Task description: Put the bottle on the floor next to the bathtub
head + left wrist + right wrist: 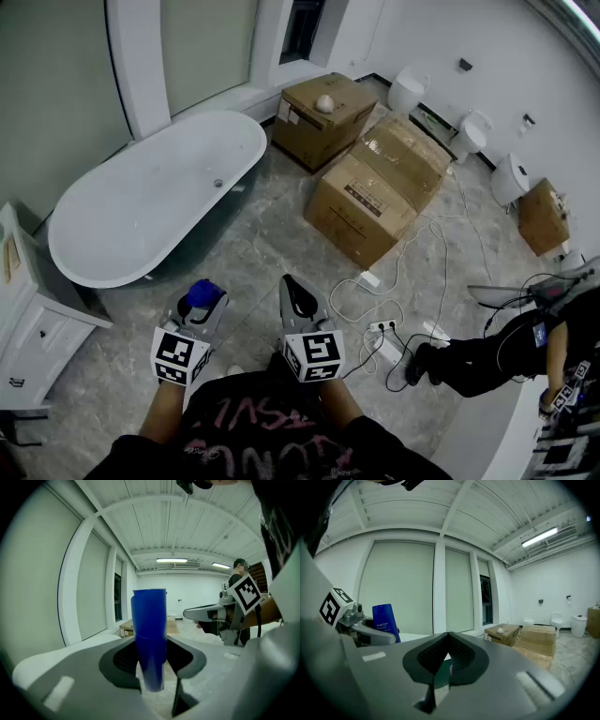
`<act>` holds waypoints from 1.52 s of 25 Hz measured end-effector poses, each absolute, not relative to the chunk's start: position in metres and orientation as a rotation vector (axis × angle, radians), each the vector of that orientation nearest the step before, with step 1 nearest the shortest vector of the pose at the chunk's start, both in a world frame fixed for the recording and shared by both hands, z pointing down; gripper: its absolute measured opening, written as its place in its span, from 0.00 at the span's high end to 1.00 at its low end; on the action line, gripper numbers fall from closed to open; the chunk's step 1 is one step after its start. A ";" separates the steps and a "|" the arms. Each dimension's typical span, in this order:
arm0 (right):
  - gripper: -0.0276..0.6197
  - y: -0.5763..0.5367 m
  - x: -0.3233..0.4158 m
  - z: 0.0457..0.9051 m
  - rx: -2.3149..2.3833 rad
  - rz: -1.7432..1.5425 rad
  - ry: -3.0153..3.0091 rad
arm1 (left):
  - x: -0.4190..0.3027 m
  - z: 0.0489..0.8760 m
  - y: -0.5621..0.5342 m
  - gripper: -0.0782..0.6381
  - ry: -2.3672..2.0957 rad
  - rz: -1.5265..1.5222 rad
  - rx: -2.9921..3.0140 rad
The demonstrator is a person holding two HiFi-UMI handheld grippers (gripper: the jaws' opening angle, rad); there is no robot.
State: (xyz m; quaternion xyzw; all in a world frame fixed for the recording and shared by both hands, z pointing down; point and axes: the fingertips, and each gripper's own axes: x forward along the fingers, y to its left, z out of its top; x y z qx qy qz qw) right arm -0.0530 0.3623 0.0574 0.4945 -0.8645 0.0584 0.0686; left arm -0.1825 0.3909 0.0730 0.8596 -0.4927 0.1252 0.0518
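A blue bottle (202, 293) stands upright between the jaws of my left gripper (198, 311), which is shut on it, above the marble floor just off the near end of the white bathtub (103, 246). In the left gripper view the bottle (149, 634) fills the gap of the left gripper (152, 670), and the right gripper (211, 614) shows beyond it. My right gripper (298, 292) hangs beside the left one, shut, with nothing in it. In the right gripper view its jaws (447, 659) meet, and the bottle (385, 620) shows at the left.
Large cardboard boxes (375, 187) stand on the floor right of the tub. Cables and a power strip (380, 328) lie near my feet. A white cabinet (33, 328) stands at the left. Toilets (469, 136) line the far wall, and a person (525, 342) is at the right.
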 end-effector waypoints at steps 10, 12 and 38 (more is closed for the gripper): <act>0.94 0.367 -0.048 0.059 1.507 0.186 -2.599 | -0.179 0.076 0.394 0.66 -1.494 0.382 2.610; 0.94 0.369 -0.046 0.060 1.512 0.187 -2.598 | -0.177 0.075 0.395 0.66 -1.489 0.380 2.619; 0.94 0.371 -0.017 0.073 1.697 0.243 -2.531 | -0.169 0.087 0.392 0.66 -1.409 0.375 2.634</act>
